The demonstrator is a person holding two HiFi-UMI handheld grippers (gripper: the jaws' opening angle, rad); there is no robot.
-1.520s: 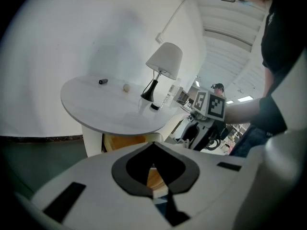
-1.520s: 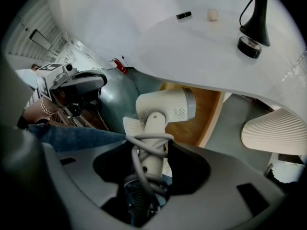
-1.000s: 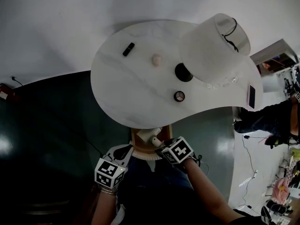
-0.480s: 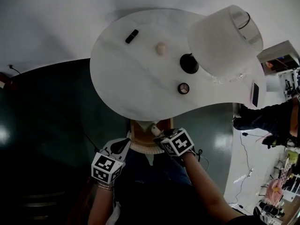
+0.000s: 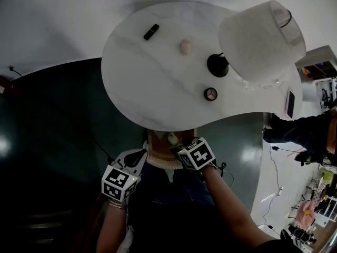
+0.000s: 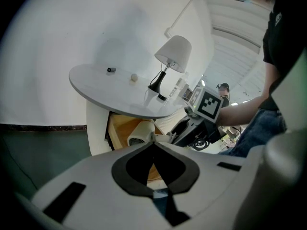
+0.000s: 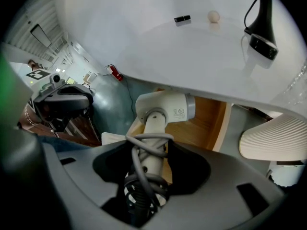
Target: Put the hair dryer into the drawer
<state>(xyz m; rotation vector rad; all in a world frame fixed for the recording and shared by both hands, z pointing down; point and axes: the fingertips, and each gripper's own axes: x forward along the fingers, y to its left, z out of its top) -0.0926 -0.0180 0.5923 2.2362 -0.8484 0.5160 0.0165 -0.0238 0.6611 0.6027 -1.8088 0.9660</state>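
Observation:
The white hair dryer [image 7: 165,108] hangs head-first over the open wooden drawer [image 7: 206,123] under the white table [image 5: 147,83]. My right gripper [image 7: 151,147] is shut on its handle, where the grey cord is wound. In the head view the hair dryer [image 5: 172,138] sits in the drawer [image 5: 158,141] mouth, with the right gripper [image 5: 181,147] just behind it. My left gripper [image 6: 154,143] is shut on nothing, tips touching, and hovers left of the drawer [image 6: 122,128]. From there I see the hair dryer [image 6: 140,134] and the right gripper [image 6: 192,123].
On the table stand a white-shaded lamp [image 5: 260,41] with a black base [image 5: 217,65], a small round item [image 5: 210,94], a beige ball [image 5: 185,46] and a black stick [image 5: 151,31]. The drawer's ribbed white front [image 7: 278,138] curves at the right. Dark green floor surrounds the table.
My right gripper has carried the hair dryer slightly down and further toward the drawer under the table edge. The left gripper has stayed where it was.

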